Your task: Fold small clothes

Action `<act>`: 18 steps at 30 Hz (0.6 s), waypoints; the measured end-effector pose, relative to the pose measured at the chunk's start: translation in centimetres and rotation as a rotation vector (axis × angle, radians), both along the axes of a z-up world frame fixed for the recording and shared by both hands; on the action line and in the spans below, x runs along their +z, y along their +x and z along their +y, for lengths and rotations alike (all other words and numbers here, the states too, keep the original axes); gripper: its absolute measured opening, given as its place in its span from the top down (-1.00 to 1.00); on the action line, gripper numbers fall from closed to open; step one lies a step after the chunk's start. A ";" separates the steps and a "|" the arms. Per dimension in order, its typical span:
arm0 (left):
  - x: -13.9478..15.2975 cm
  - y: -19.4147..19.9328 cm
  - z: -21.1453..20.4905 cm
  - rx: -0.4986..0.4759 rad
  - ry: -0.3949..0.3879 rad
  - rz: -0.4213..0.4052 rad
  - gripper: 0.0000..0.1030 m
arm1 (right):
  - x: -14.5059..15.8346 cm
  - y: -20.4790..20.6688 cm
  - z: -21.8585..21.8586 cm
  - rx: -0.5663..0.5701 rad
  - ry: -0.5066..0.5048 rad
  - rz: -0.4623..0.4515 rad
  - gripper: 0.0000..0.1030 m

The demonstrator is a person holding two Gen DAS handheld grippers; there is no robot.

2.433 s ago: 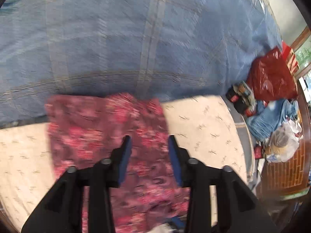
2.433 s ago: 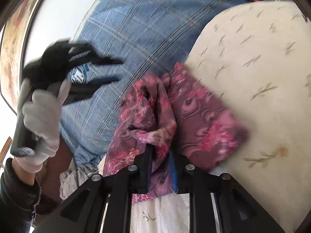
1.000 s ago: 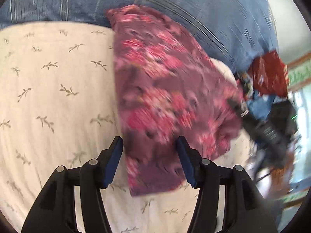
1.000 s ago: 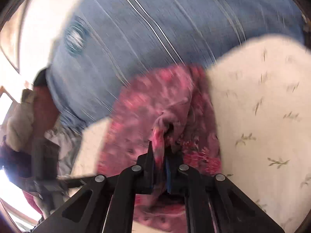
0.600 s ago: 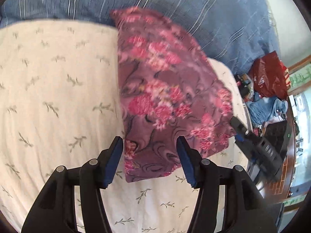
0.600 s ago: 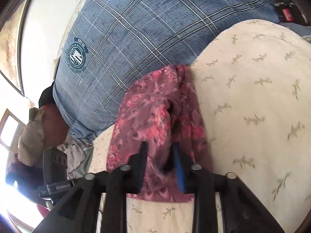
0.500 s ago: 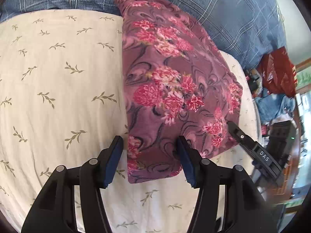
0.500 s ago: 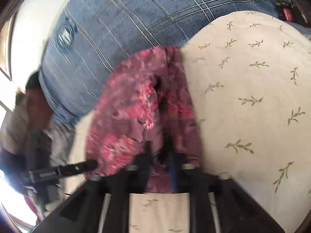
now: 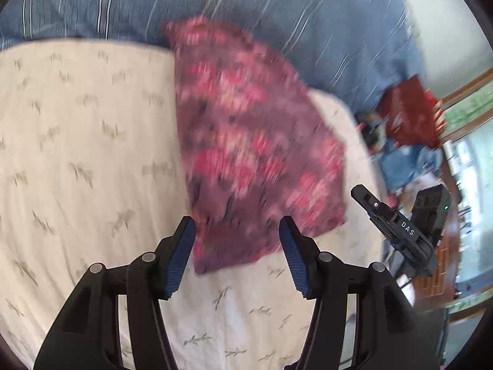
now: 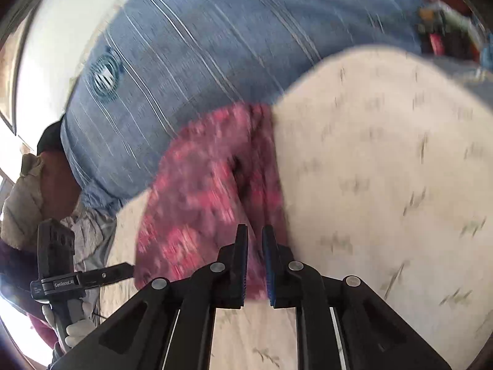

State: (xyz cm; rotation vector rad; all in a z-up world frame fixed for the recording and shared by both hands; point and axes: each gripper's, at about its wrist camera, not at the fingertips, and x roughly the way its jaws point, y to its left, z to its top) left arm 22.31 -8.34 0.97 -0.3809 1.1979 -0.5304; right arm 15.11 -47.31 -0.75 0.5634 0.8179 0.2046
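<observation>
A purple garment with pink flowers (image 9: pixel 252 154) lies folded and flat on the cream leaf-print sheet (image 9: pixel 77 154), its far end reaching the blue plaid blanket (image 9: pixel 277 9). My left gripper (image 9: pixel 237 226) hovers open over the garment's near edge, with nothing pinched. In the right wrist view the same garment (image 10: pixel 197 203) lies ahead, blurred. My right gripper (image 10: pixel 255 231) sits over its near end. Its jaws are opening, a narrow gap shows between the pads, and the cloth lies below them. From the left wrist view, the right gripper's fingers (image 9: pixel 366 199) show just off the garment's right corner.
A red bag (image 9: pixel 406 114) and blue clothes (image 9: pixel 403 163) lie beyond the bed's right edge. In the right wrist view, a white-gloved hand (image 10: pixel 74 330) holds the left gripper's handle at the lower left. Piled fabric (image 10: pixel 21 203) sits at the bed's left edge.
A second ago my right gripper was pinching a raised fold of the garment. Now the fold is down, the cloth lies flat and the pads stand slightly apart. The left gripper drew back a little.
</observation>
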 end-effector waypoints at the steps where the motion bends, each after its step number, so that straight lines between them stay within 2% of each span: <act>1: 0.3 0.8 0.3 0.014 -0.004 -0.006 -0.10 | 0.9 0.6 -0.2 -0.004 0.001 -0.026 0.55; 2: 0.6 1.9 0.6 0.033 0.000 -0.007 -0.11 | 1.5 1.8 -0.3 -0.007 0.000 -0.039 0.40; 3: 0.6 3.3 0.8 0.054 0.001 -0.005 -0.12 | 2.0 3.1 -0.1 -0.010 -0.009 -0.039 0.08; 4: 0.5 4.5 0.8 0.067 0.000 0.005 -0.12 | 2.0 4.7 0.5 -0.009 -0.021 -0.036 -0.09; 7: -1.1 8.7 0.0 0.099 -0.029 0.079 -0.12 | 1.4 9.7 1.3 0.002 -0.040 0.007 -0.10; 10: -2.3 11.2 -0.4 0.122 -0.015 0.119 -0.12 | -0.7 14.5 2.1 0.005 -0.064 0.092 -0.09; 11: -2.4 11.7 -0.6 0.126 -0.007 0.121 -0.12 | -1.5 15.9 2.6 0.014 -0.078 0.129 -0.05; 12: -2.5 12.1 -0.8 0.124 -0.005 0.115 -0.12 | -2.0 16.9 3.1 0.041 -0.076 0.140 0.51; 13: -2.5 12.4 -0.9 0.125 0.001 0.098 -0.12 | -1.8 17.4 3.7 0.070 -0.085 0.129 0.85; 15: -2.8 12.8 -0.9 0.136 0.015 0.078 -0.12 | -0.5 17.1 3.9 0.064 -0.125 0.044 0.90; 16: -3.6 13.2 -1.0 0.146 0.022 0.093 -0.12 | -0.6 17.0 3.5 0.043 -0.110 0.037 0.91; 18: -5.5 13.9 -0.8 0.156 0.015 0.156 -0.13 | -2.5 17.3 2.3 0.001 -0.078 0.106 0.91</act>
